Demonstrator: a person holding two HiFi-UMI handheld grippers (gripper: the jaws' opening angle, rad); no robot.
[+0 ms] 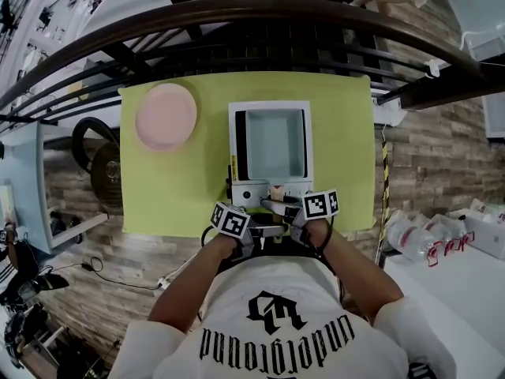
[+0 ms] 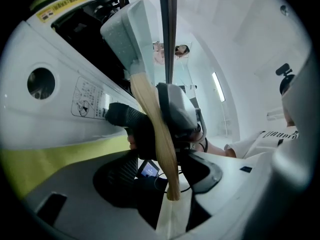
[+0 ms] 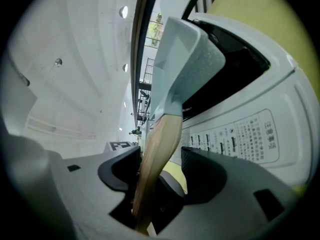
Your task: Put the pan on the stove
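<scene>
A yellow-green table (image 1: 173,200) carries a pink plate (image 1: 166,115) and, to its right, a white stove (image 1: 254,191).

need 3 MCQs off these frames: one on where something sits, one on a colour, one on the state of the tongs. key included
1. Where does the pan sit?
A. on the plate
B. on the stove
C. on the mat beside the stove

2. What colour is the plate?
A. pink
B. black
C. blue

3. How do the right tongs stand?
A. shut on the handle
B. shut, nothing between them
C. open, handle between them

Key:
1 B, the pan rests on top of the stove.
2 A, the plate on the mat is pink.
3 C, there is a gap beside the handle.
</scene>
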